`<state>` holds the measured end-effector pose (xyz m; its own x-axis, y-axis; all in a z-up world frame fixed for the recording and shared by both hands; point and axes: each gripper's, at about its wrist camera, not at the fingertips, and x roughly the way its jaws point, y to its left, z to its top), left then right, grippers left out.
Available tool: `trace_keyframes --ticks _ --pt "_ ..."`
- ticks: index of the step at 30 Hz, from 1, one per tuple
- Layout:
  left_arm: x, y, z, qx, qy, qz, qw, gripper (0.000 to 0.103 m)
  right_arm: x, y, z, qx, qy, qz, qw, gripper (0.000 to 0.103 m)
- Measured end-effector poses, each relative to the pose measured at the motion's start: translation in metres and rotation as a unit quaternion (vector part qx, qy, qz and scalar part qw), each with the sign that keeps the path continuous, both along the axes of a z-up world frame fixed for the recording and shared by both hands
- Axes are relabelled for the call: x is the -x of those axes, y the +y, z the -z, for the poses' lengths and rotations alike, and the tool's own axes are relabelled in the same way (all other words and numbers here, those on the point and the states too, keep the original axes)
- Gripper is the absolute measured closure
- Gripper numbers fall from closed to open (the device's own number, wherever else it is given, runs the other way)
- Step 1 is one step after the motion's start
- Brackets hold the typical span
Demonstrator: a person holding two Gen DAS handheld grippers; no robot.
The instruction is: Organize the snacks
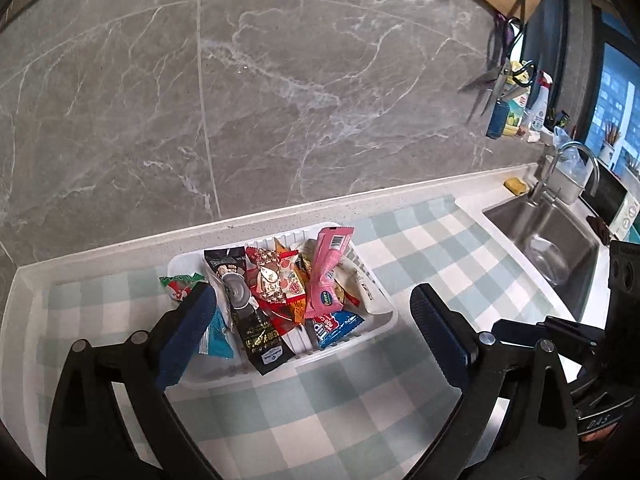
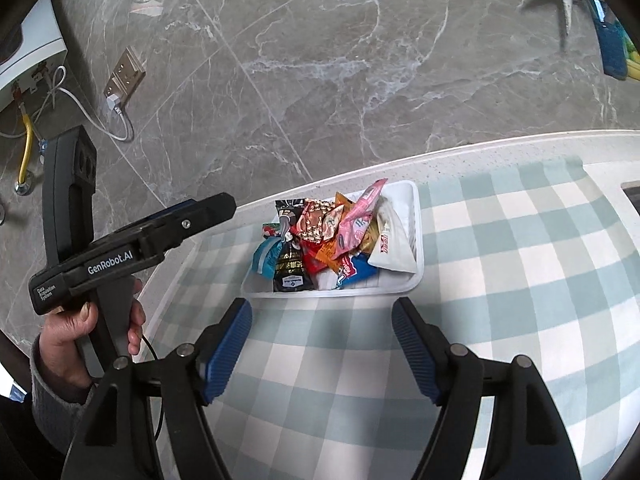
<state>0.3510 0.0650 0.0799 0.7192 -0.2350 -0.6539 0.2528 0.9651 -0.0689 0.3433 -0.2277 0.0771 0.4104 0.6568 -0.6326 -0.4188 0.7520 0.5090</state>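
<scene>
Sitting on the checked tablecloth (image 2: pixel 500 272) of the counter (image 1: pixel 120 252), close to the grey marble wall (image 1: pixel 280 80), a white plastic tray (image 2: pixel 414 216) is heaped with snack packets. Among them, a pink wrapper (image 1: pixel 329 268) stands tallest near the tray's middle, a black pouch (image 1: pixel 256 336) lies along the left part, a blue packet (image 1: pixel 340 326) rests against the near rim, and a white sachet (image 2: pixel 390 244) leans on the right side. A small red-and-green packet (image 1: pixel 180 285) hangs at the tray's far-left corner, and a teal one (image 1: pixel 218 334) lies just inside the left edge.

Left tongs (image 1: pixel 316 332) hover above the near half of the tray with the jaws spread wide and nothing between them. Right tongs (image 2: pixel 322 344) hang short of the tray's near rim, jaws moderately wide, gripping nothing. A hand (image 2: pixel 80 332) to the left of the tray holds the left tool's handle. A steel sink (image 1: pixel 552 236) lies well to the right of the tray.
</scene>
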Motion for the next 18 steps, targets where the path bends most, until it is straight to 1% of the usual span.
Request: trace_keyframes --ticks 8,18 --pt "0.0041 -0.0002 -0.0058 -0.008 -0.008 0.008 0.9999 0.004 0.0048 -0.0033 -0.0024 0.001 -0.003 0.008 1.0 0.028" --pt "0.0029 0.0015 -0.0061 -0.013 -0.008 0.007 0.9999 0.004 0.0056 -0.0033 -0.0001 0.005 0.0 0.009 1.0 0.027"
